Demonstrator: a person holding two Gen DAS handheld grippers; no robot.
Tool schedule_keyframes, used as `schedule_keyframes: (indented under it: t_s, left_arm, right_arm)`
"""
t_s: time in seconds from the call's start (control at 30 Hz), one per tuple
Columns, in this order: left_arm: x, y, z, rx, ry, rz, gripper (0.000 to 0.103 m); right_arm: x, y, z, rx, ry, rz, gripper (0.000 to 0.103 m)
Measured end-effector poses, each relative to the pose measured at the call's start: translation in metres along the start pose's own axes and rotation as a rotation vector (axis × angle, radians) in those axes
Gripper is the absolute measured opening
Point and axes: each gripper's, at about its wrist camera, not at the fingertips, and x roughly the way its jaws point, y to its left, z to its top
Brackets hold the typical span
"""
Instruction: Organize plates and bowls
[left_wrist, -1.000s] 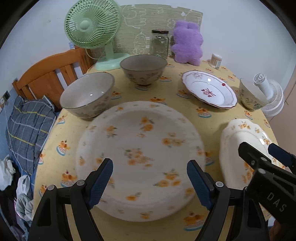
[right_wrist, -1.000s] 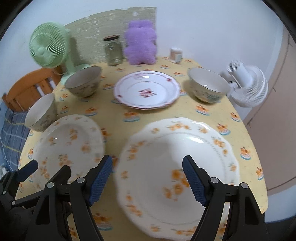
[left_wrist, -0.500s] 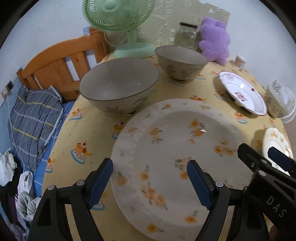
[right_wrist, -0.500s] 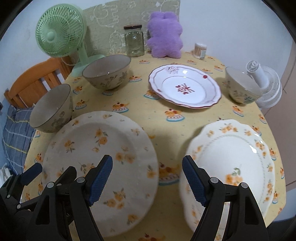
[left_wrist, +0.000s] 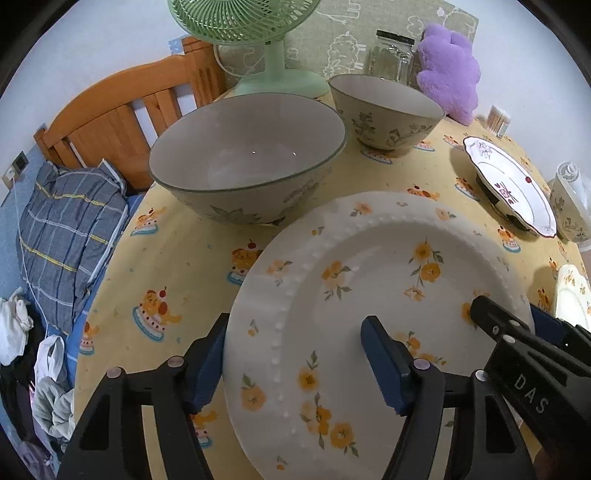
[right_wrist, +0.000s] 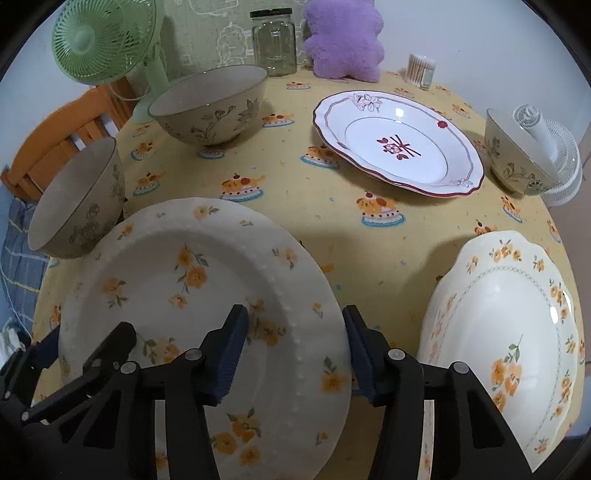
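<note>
The beaded plate with orange flowers (right_wrist: 192, 295) lies flat on the table at the near edge, about 7 o'clock in the right wrist view. A large greenish floral bowl (left_wrist: 247, 162) stands upright touching its rim at 11 o'clock. A second floral bowl (right_wrist: 210, 107) stands farther back near 12 o'clock. The white plate with red trim (right_wrist: 399, 144) lies at 1 o'clock, a small floral bowl (right_wrist: 517, 158) beside it at 2 o'clock. A scalloped cream plate with orange flowers (right_wrist: 506, 332) lies at 4 o'clock.

Glossy glazed ceramic plate (left_wrist: 388, 295) with a beaded rim, matt printed cloth on the surface (left_wrist: 177, 266), fuzzy purple plush (right_wrist: 343, 40), clear glass jar (right_wrist: 274, 44).
</note>
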Motion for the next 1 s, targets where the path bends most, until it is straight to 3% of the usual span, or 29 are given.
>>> schedule_keyframes:
  t_s: [0.1,0.5,0.73,1.0]
  left_arm:
    - [-0.002,0.002,-0.001,0.009,-0.002,0.008,0.063]
    - [-0.017,0.013,-0.029,0.026,0.047,-0.001,0.064]
    - [-0.020,0.016,-0.035,0.089,0.065,-0.033,0.063]
    - [-0.015,0.014,-0.029,0.116,0.060,-0.039,0.066]
  right_arm:
    - [-0.001,-0.001,-0.001,-0.004,0.003,0.004,0.053]
    - [-0.019,0.003,-0.033,-0.013,0.054,0.008,0.054]
    - [-0.026,0.004,-0.046,0.011,0.087,-0.003,0.054]
    - [-0.022,0.008,-0.044,0.017,0.087,-0.010,0.064]
